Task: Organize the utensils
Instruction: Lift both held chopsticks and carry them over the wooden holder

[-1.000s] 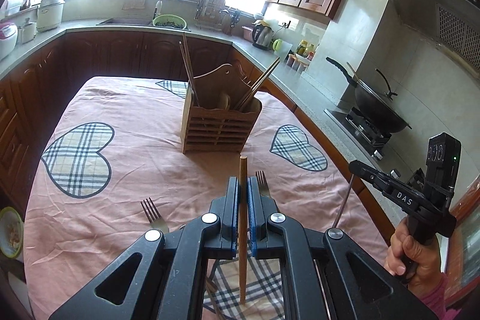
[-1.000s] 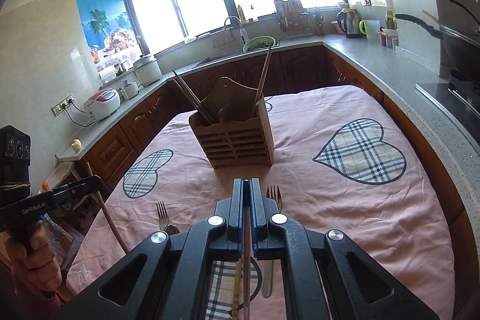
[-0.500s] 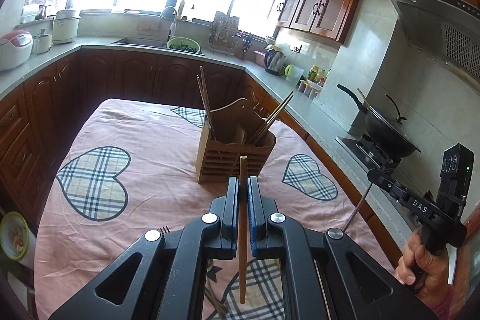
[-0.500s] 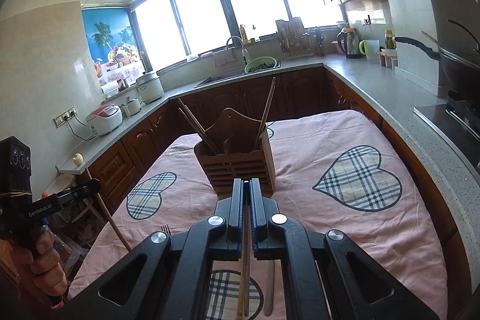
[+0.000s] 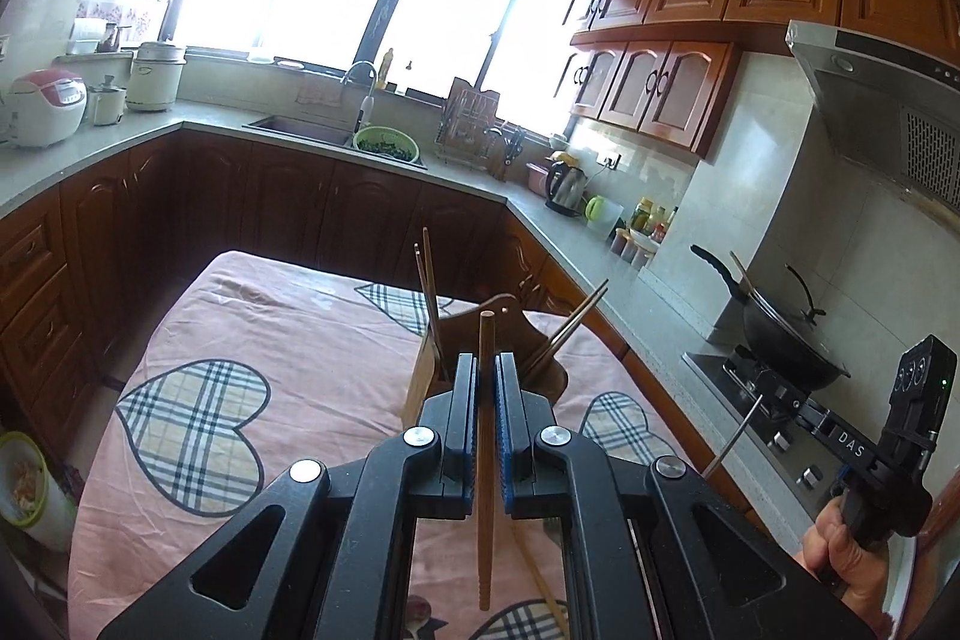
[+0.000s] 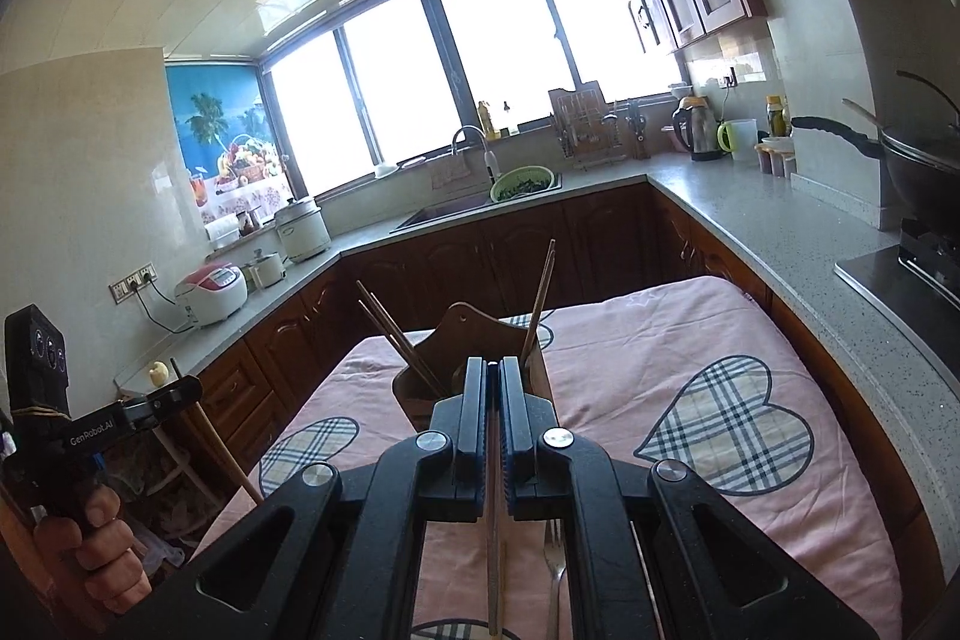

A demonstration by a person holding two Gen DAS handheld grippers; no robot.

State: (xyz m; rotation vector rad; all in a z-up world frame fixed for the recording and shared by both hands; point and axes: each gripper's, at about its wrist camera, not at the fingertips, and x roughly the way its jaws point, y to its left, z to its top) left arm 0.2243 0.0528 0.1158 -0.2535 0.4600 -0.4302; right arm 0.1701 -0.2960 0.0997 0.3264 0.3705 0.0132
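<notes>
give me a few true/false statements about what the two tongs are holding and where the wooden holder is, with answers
1. The left tongs are shut on a wooden chopstick. True.
2. The right tongs are open and hold nothing. False: they are shut on a thin metal chopstick.
3. The wooden utensil holder stands on the pink tablecloth and already has chopsticks leaning in it. True.
4. The wooden chopstick is already resting inside the holder. False: it is gripped in the left tongs, short of the holder.
5. A fork lies on the cloth below the right tongs. True.
6. The wok sits on the table beside the holder. False: it is on the stove at the counter.
</notes>
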